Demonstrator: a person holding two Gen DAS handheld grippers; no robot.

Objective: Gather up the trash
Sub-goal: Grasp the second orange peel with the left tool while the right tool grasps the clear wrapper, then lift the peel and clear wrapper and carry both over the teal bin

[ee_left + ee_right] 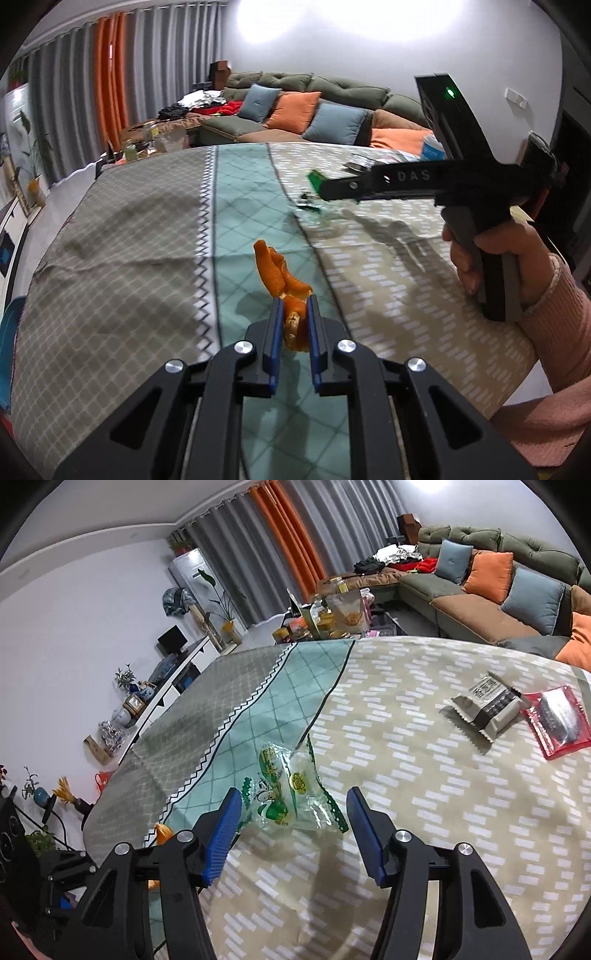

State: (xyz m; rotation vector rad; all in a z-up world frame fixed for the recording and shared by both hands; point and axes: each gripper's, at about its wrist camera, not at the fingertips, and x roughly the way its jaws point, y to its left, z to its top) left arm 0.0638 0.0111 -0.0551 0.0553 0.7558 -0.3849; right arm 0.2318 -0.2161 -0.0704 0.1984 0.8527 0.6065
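On the left, the left tongs (294,321) are pinching a curled piece of orange citrus peel (282,273) between their blue pads, the peel sticking out past the tips above the teal diamond-patterned stripe of the cloth-covered surface (122,236). In the right wrist view a bit of the same peel shows at the lower left, beside the black frame of the left tongs.

Further right, the right tongs (293,814) stand spread, their blue pads (225,830) apart on either side of a crumpled clear plastic wrapper with green print (291,794); the pads do not press on it. The wrapper lies on the surface where the teal stripe meets the beige dashed pattern. In the left wrist view a hand (491,258) in a pink sleeve grips the handle of the right tongs.

Well apart to the right lie a grey and black snack packet (487,705) and, just beside it, a red-edged packet (559,720), both flat on the beige cloth.
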